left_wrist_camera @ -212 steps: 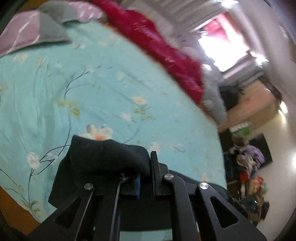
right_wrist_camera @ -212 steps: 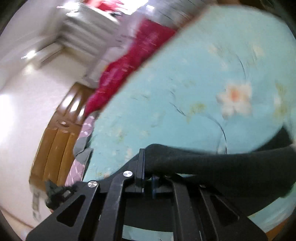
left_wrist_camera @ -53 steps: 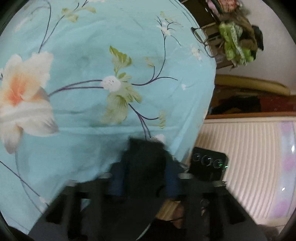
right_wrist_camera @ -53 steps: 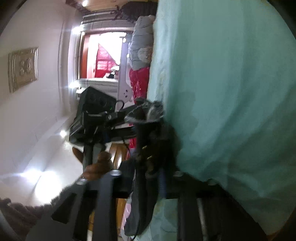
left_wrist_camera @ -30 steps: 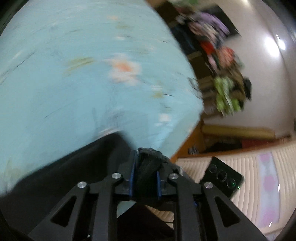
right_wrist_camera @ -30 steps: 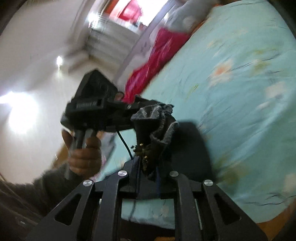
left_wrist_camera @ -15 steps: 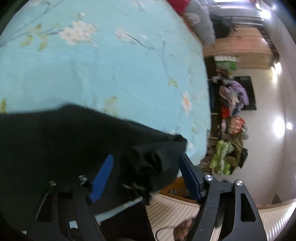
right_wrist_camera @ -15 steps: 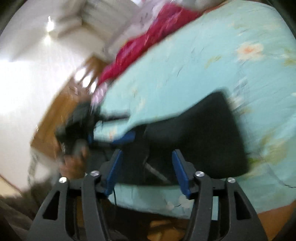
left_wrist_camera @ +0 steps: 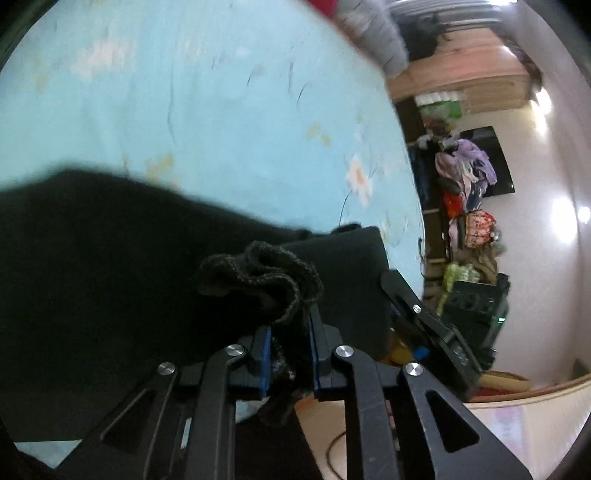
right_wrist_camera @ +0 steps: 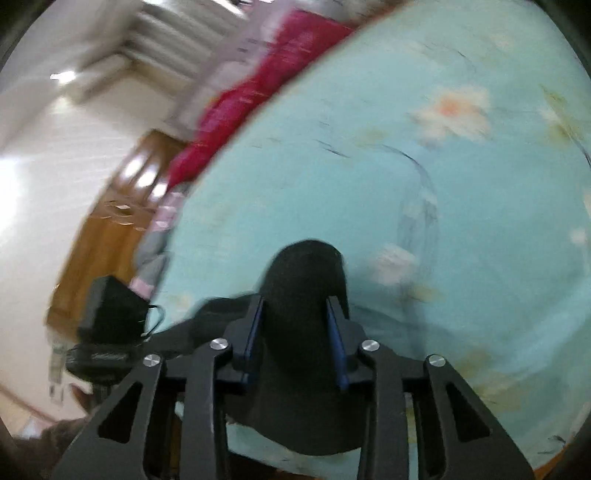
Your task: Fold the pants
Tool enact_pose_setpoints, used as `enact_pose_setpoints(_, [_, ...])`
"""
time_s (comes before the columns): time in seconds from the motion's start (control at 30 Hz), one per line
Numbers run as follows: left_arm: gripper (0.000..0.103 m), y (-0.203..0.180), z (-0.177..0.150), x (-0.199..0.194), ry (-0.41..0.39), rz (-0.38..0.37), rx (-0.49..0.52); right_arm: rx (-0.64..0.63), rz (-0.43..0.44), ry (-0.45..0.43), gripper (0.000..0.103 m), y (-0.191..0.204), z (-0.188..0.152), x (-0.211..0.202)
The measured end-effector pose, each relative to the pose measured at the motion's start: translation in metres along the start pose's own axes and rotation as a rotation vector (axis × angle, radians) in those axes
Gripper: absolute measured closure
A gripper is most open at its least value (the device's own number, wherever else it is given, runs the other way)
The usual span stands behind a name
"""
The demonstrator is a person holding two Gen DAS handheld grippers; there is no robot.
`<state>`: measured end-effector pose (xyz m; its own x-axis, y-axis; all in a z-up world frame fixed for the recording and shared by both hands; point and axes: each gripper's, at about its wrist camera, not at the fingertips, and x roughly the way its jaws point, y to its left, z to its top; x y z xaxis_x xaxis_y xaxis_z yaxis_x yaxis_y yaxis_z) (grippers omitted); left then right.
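The black pants [left_wrist_camera: 92, 258] lie spread on the turquoise floral bedsheet [left_wrist_camera: 221, 110] at the bed's near edge. My left gripper [left_wrist_camera: 288, 328] is shut on a bunched ribbed edge of the pants [left_wrist_camera: 266, 273]. In the right wrist view my right gripper [right_wrist_camera: 295, 317] is shut on a rounded fold of the black pants [right_wrist_camera: 303, 280] above the sheet [right_wrist_camera: 443, 184]. The right gripper's body shows at the lower right of the left wrist view [left_wrist_camera: 443, 332], and the left gripper's body at the lower left of the right wrist view [right_wrist_camera: 110, 314].
A red blanket [right_wrist_camera: 258, 92] and grey bedding [left_wrist_camera: 373, 26] lie along the far side of the bed. A rack of clothes [left_wrist_camera: 465, 192] and a dark screen stand by the wall. A wooden wardrobe [right_wrist_camera: 103, 229] stands beyond the bed.
Both grippers were open around the pants half a second ago and are now shut on the fabric. The pants lie flatter on the sheet than a second ago.
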<state>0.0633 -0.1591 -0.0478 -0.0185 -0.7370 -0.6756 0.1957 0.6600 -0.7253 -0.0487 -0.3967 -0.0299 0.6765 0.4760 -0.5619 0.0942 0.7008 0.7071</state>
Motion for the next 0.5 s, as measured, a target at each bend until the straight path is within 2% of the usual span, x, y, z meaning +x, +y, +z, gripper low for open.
enact_pose_setpoints(0.07, [0.087,0.000,0.001,-0.004,-0.052,0.108,0.029,-0.055,-0.011,0.006,0.069,0.012,-0.001,-0.001])
enact_pose_setpoints(0.13, [0.086,0.009,0.003,0.010,-0.033,0.237,0.036,-0.103,-0.127,0.032,0.069,0.012,-0.004,0.016])
enact_pose_setpoints(0.17, [0.086,0.015,0.002,0.018,0.003,0.239,0.017,-0.114,-0.199,0.068,0.067,0.003,-0.007,0.026])
enact_pose_setpoints(0.2, [0.086,0.021,-0.001,0.019,0.011,0.221,-0.008,-0.100,-0.235,0.098,0.061,-0.007,-0.009,0.033])
enact_pose_setpoints(0.23, [0.083,0.022,-0.003,0.015,0.000,0.197,-0.021,-0.078,-0.236,0.100,0.056,-0.011,-0.008,0.032])
enact_pose_setpoints(0.33, [0.084,0.018,-0.007,-0.005,-0.009,0.148,-0.035,-0.038,-0.205,0.049,0.055,-0.009,-0.003,0.006])
enact_pose_setpoints(0.4, [0.084,0.014,-0.010,-0.022,-0.054,0.106,-0.026,-0.053,-0.129,-0.013,0.055,0.001,0.002,-0.018])
enact_pose_setpoints(0.47, [0.077,0.005,-0.011,-0.027,-0.088,0.082,-0.013,-0.079,-0.015,-0.061,0.055,0.016,0.002,-0.035])
enact_pose_setpoints(0.5, [0.074,0.004,-0.011,-0.026,-0.092,0.078,-0.003,-0.078,0.014,-0.059,0.055,0.018,0.000,-0.035])
